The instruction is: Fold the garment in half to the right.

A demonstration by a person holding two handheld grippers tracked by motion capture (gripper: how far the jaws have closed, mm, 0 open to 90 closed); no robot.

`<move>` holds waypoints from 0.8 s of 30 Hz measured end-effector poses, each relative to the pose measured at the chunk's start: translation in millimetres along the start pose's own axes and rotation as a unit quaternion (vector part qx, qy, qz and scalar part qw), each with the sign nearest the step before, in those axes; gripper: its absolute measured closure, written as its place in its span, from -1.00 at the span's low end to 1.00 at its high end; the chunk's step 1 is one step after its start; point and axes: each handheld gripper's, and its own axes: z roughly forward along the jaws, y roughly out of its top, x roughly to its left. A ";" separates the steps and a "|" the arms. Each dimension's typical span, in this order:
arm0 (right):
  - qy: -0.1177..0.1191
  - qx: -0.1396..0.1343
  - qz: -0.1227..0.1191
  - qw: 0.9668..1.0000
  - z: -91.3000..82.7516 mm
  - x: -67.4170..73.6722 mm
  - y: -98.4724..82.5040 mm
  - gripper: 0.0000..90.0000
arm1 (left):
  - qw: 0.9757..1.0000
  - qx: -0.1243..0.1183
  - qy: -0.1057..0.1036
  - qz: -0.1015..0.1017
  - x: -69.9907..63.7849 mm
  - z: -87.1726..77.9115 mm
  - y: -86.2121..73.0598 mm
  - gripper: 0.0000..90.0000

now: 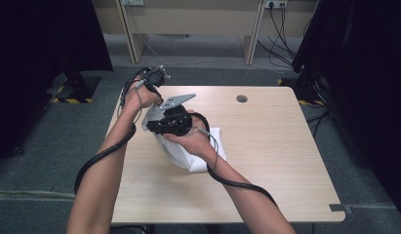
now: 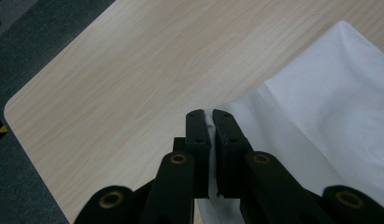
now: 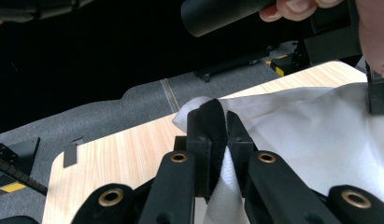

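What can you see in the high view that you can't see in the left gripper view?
High view: both forearms, the right gripper, a round hole in the table and desk legs behind.

Left gripper view: the left gripper up close, its black fingers shut on a thin edge of the white cloth.

Both: the white cloth lying on the light wooden table, with grey floor around it.

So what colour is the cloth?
Plain white cloth, no pattern; clearest in the right gripper view.
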 end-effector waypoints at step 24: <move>-0.002 -0.006 0.005 1.000 -5.9 -3.5 -6.8 0.88 | 1.000 0.014 0.005 0.016 -14.6 7.2 12.7 0.88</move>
